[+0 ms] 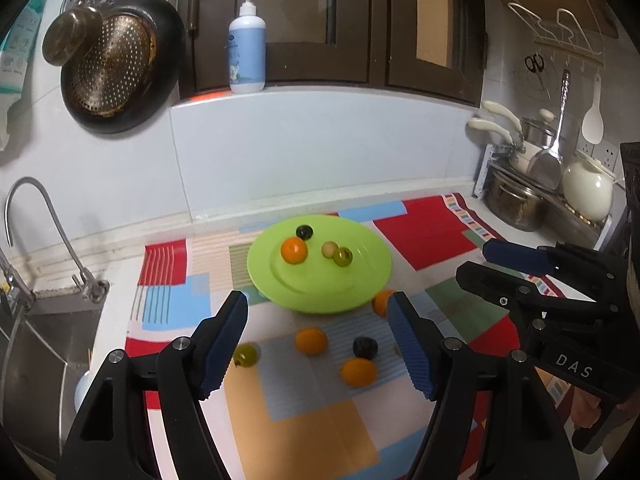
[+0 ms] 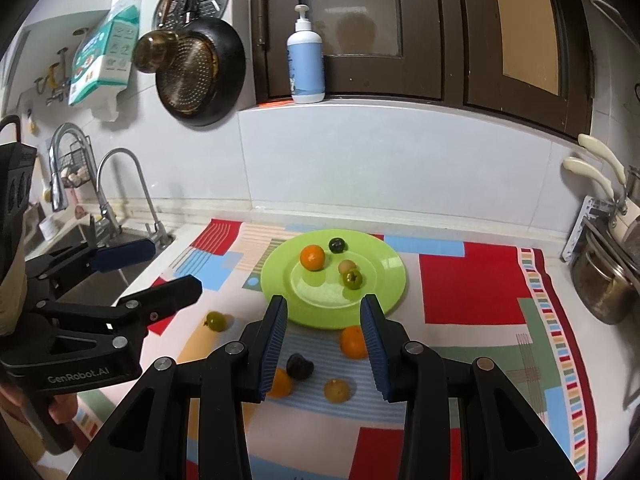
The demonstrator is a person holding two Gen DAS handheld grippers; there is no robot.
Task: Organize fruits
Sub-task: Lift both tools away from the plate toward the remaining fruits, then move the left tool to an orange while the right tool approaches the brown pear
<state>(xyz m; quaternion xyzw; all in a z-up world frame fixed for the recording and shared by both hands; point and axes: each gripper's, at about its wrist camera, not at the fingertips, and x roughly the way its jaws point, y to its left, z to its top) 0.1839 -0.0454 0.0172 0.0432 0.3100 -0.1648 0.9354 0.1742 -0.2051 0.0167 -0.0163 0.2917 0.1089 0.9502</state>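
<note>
Green plate [image 1: 362, 280] sits mid-bench on the patterned mat [image 2: 472, 292] and already carries an orange, a dark fruit, a pale one and a green one; six more fruits lie loose on the mat in front of it. Your left gripper [image 1: 318, 340] hangs over that loose group with its fingers apart and nothing between them. Your right gripper [image 2: 324, 342] also has its fingers parted and empty, though set narrower. I'd judge the next pick to be the near orange [image 1: 358, 372] or the dark fruit [image 1: 365, 347]. Come down so the pads straddle one fruit only, since those two lie just beside each other. Close gently on the widest part, lift clear, and set it on a bare patch of the plate so nothing rolls off
</note>
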